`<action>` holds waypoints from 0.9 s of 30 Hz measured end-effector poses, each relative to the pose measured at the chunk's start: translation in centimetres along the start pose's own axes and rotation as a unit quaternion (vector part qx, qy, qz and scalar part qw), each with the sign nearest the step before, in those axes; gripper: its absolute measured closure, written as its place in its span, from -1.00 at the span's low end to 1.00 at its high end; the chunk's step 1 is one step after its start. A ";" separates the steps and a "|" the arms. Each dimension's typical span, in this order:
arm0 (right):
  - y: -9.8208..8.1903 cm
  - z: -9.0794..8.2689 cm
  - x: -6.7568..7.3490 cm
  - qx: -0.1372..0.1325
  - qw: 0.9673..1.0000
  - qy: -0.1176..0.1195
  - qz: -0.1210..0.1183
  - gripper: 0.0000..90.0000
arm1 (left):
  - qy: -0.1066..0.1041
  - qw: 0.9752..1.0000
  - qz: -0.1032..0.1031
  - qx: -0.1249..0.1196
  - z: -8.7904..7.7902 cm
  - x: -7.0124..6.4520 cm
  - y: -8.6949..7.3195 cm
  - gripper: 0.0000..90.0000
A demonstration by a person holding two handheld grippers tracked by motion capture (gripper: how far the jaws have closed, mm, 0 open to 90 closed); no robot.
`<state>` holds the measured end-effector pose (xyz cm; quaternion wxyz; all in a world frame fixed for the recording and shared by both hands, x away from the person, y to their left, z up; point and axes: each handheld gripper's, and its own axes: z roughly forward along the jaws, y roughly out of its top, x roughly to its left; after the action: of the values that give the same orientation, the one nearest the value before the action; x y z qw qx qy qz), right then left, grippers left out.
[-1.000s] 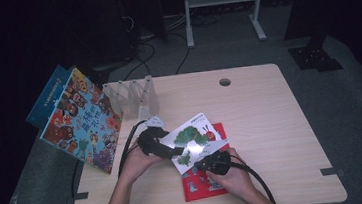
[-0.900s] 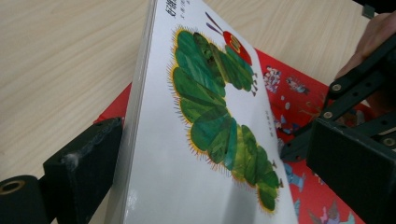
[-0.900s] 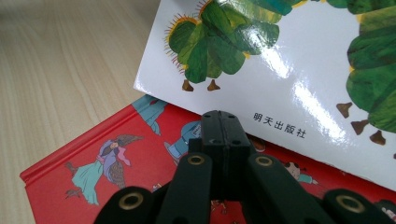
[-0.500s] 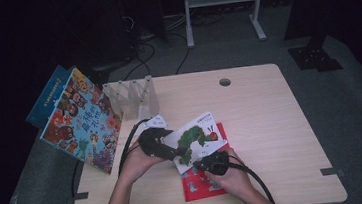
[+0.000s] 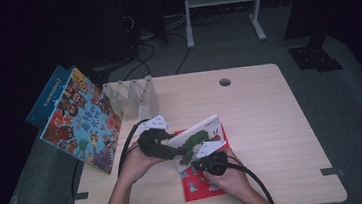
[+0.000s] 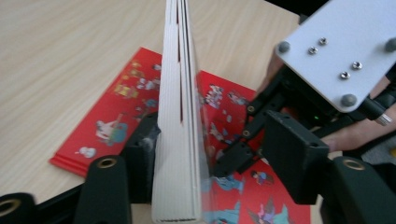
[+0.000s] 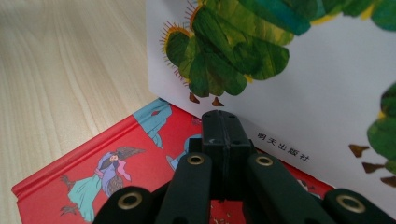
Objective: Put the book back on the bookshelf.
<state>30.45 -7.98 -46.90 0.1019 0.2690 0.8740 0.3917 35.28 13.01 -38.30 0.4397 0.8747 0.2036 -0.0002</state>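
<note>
A white picture book with a green caterpillar point(image 5: 200, 135) stands tilted on its edge over a red book point(image 5: 202, 188) lying on the table. In the left gripper view the white book point(image 6: 180, 116) is seen edge-on between the jaws of my left gripper point(image 6: 212, 149). The jaws have just been closing. One pad touches the book and the other stands apart from it. My right gripper point(image 7: 223, 130) is shut with nothing in it, its tips at the white book's point(image 7: 303, 93) lower edge, above the red book point(image 7: 102, 163).
A large colourful book point(image 5: 83, 121) leans off the table's left edge. A clear divider rack point(image 5: 133, 94) stands at the back left. The light wood table point(image 5: 271, 123) has a cable hole point(image 5: 225, 82) at the back.
The white book has tipped up from nearly flat to standing on its edge. My left gripper has risen slightly and its jaws have narrowed around the book. The right gripper has stayed put.
</note>
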 end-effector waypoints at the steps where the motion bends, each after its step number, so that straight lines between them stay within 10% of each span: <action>1: 0.0 0.0 0.0 0.000 1.000 0.000 -0.001 0.98 | 0.001 1.000 0.001 0.003 0.1 0.0 0.0 -0.05; 27: -0.2 -0.1 0.2 -0.003 1.000 0.005 -0.003 0.83 | 0.030 0.998 0.037 0.044 1.6 -0.7 -0.2 0.61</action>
<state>30.16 -8.04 -46.91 0.0993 0.2636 0.8745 0.3949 34.85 11.65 -39.30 0.3940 0.9000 0.1837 0.0336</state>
